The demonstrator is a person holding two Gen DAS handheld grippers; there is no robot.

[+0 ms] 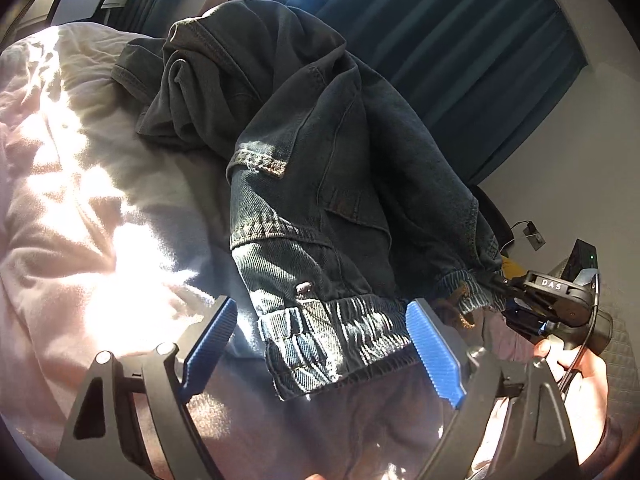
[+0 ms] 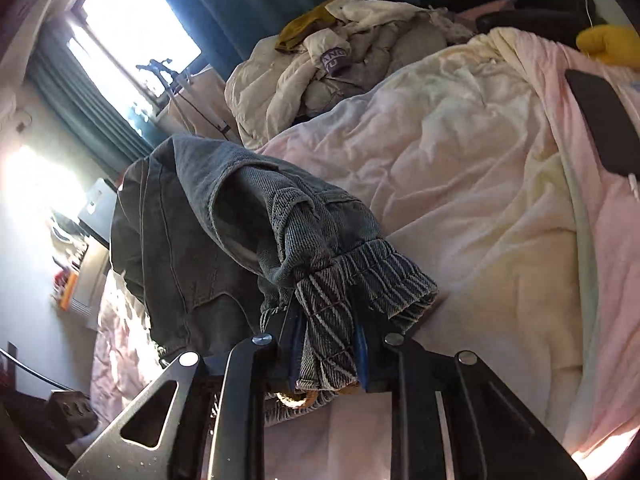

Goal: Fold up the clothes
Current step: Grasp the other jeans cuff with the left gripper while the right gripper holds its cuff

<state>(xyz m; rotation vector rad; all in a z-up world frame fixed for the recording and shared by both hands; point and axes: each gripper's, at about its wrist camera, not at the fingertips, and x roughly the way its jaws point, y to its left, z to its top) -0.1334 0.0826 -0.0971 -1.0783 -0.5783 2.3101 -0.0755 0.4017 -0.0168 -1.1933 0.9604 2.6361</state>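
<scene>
A pair of dark denim jeans (image 1: 320, 140) lies crumpled on a pink duvet (image 1: 80, 200), with its elastic waistband toward me. My left gripper (image 1: 326, 344) is open, its blue pads (image 1: 436, 352) standing either side of the waistband without pressing it. My right gripper (image 2: 326, 320) is shut on the bunched waistband corner of the jeans (image 2: 192, 240), which is lifted off the duvet (image 2: 480, 200). In the left wrist view the right gripper (image 1: 500, 282) pinches that corner at the right, with a hand (image 1: 580, 364) on its grip.
A heap of cream and mustard clothes (image 2: 320, 68) lies at the bed's far end. A flat black device (image 2: 600, 124) and a yellow object (image 2: 612, 44) sit on the right side. Blue curtains (image 1: 460, 40) and a bright window (image 2: 132, 32) stand behind.
</scene>
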